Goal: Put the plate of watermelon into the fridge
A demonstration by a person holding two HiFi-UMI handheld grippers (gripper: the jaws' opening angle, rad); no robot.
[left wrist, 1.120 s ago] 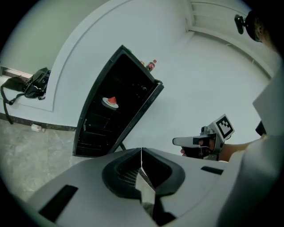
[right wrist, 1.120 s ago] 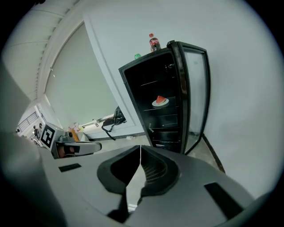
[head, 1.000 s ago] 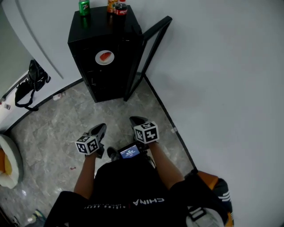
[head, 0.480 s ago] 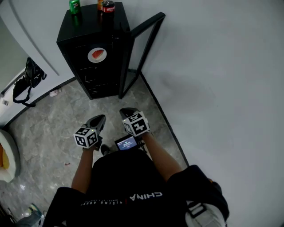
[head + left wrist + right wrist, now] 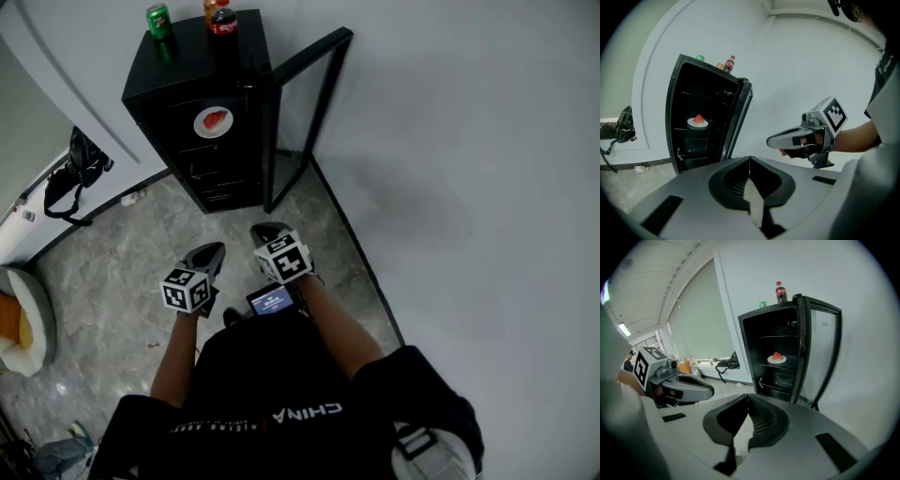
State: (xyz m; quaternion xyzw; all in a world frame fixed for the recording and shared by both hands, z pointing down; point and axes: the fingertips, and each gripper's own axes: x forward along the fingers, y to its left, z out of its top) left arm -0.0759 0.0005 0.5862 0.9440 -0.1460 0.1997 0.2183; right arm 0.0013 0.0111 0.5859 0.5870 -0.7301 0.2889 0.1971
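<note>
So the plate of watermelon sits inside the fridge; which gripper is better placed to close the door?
Probably the right gripper: the open fridge door stands on its side, farther from the left gripper. Both have shut, empty jaws.

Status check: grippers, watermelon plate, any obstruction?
Both shut and empty: left gripper, right gripper. White round plate of red watermelon on a shelf inside the black fridge. Its glass door open, nothing blocking.

We see plate of watermelon (image 5: 776,358) on fridge shelf (image 5: 790,365). Green can (image 5: 157,19), dark bottle (image 5: 222,21) on fridge top (image 5: 192,52). Fridge (image 5: 202,159) stands on grey floor (image 5: 112,272).
</note>
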